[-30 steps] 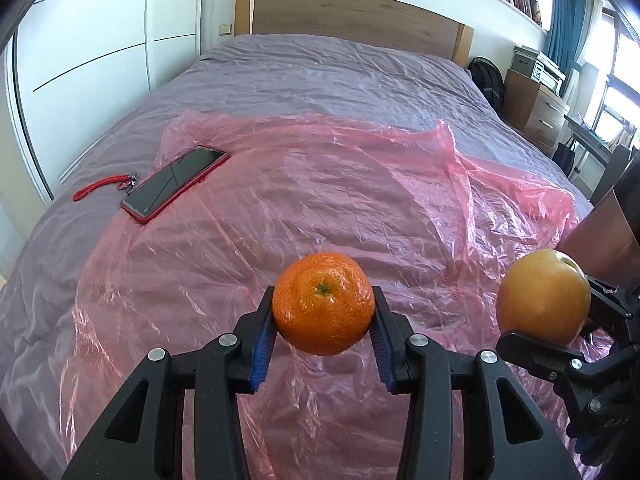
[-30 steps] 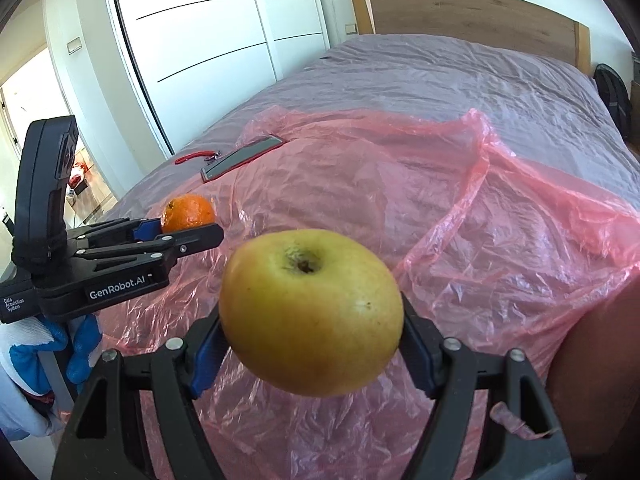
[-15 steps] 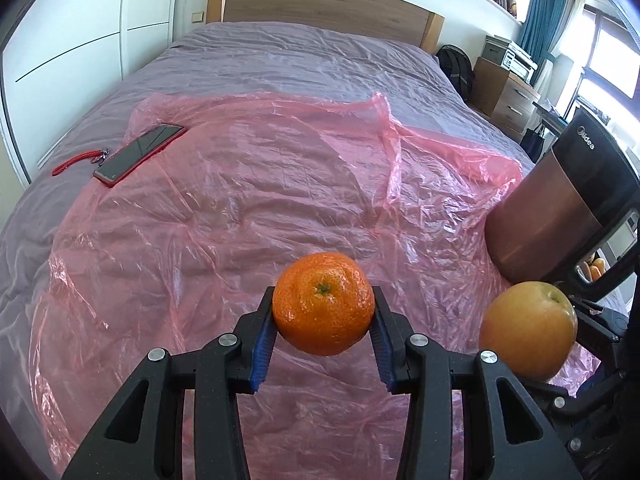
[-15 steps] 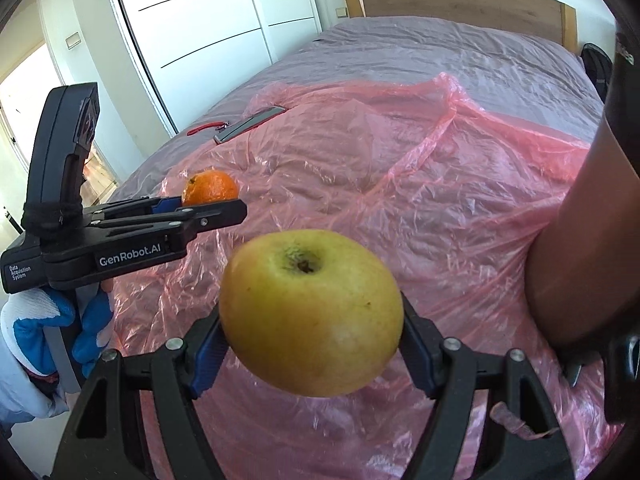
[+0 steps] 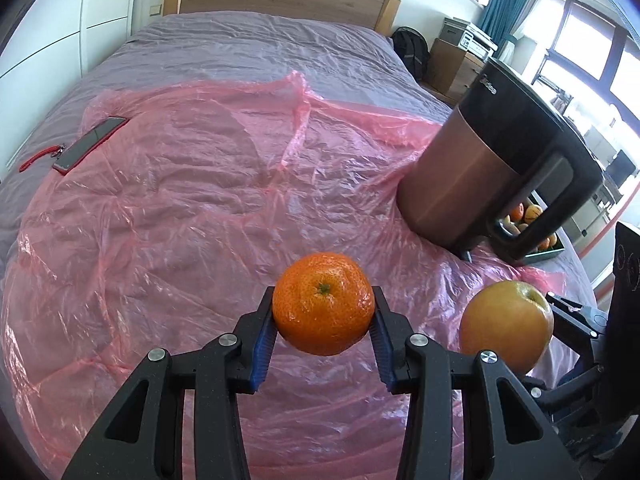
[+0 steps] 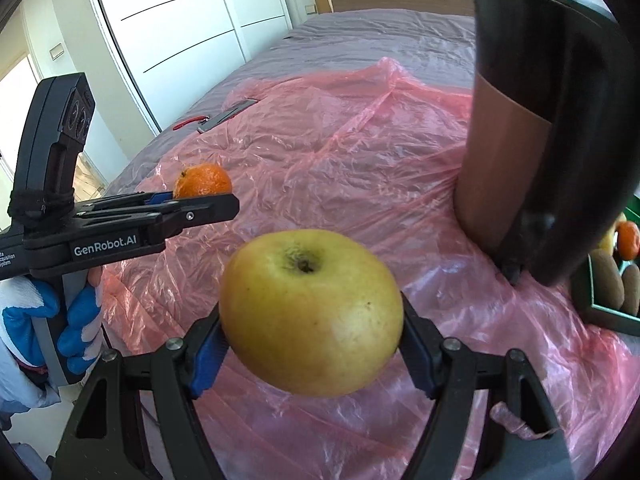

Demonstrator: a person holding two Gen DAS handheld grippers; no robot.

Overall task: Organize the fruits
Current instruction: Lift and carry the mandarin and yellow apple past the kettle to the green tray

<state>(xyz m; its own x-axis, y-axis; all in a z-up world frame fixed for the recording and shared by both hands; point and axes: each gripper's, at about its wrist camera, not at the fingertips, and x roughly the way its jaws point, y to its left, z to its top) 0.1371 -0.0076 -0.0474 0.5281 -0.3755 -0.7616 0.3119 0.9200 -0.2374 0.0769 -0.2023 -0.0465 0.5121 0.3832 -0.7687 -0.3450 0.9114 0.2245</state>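
Observation:
My left gripper [image 5: 324, 336] is shut on an orange mandarin [image 5: 323, 303] and holds it above the pink plastic sheet [image 5: 180, 220]. My right gripper [image 6: 312, 344] is shut on a yellow-green apple [image 6: 311, 311], also held in the air. The apple shows at the lower right of the left wrist view [image 5: 506, 326]. The mandarin shows at the left of the right wrist view [image 6: 203, 185]. A dark green tray [image 6: 608, 312] with kiwis and a mandarin lies behind the kettle at the right; it also shows in the left wrist view [image 5: 546, 254].
A tall copper and black kettle [image 5: 492, 160] stands on the sheet at the right, between the grippers and the tray. A phone [image 5: 90, 143] with a red strap lies far left on the grey bed. A white wardrobe is beyond the bed's left side.
Both grippers have swung to the right with their fruits. The kettle and the fruit tray behind it have come into view.

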